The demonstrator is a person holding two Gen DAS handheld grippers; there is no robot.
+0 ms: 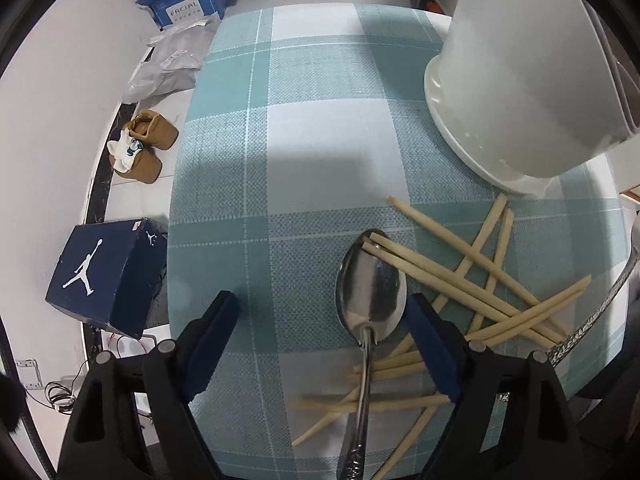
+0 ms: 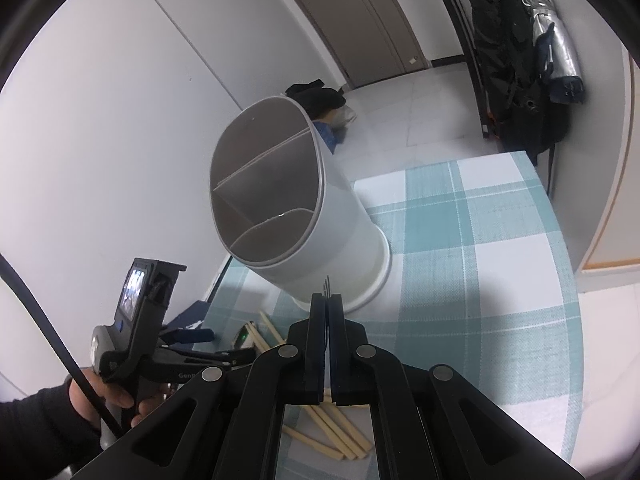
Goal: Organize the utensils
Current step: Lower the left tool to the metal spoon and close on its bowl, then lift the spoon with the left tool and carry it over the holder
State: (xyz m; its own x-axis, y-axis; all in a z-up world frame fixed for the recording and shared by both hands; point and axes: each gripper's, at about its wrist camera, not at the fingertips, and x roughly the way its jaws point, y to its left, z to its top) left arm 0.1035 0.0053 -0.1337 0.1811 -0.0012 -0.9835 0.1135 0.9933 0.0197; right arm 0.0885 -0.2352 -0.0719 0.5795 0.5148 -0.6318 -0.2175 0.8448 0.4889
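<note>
Your left claw [image 1: 320, 320] hangs just over the worktop [image 1: 312, 140] with its blue pads spread wide, clear of everything. Between those pads lies the spoon [image 1: 370, 292], bowl facing up and away from you, handle running back toward the camera across a scatter of pale chopsticks [image 1: 460, 276]. More chopsticks fan out to the right of the spoon, crossing one another, and some of their tips rest on the rim of the spoon's bowl.

Your right claw [image 2: 328, 304] is closed tight, its pads pressed together. A few thin dark tips poke out past them; what they belong to is too small to tell.

Beyond the chopsticks stands the white utensil holder [image 2: 304, 216] on the checked cloth. Its oval mouth is split by dividers into three compartments, and as far as you can see into them, they hold nothing.

Off the worktop, a dark blue shoebox [image 1: 104, 276] sits on the floor.
</note>
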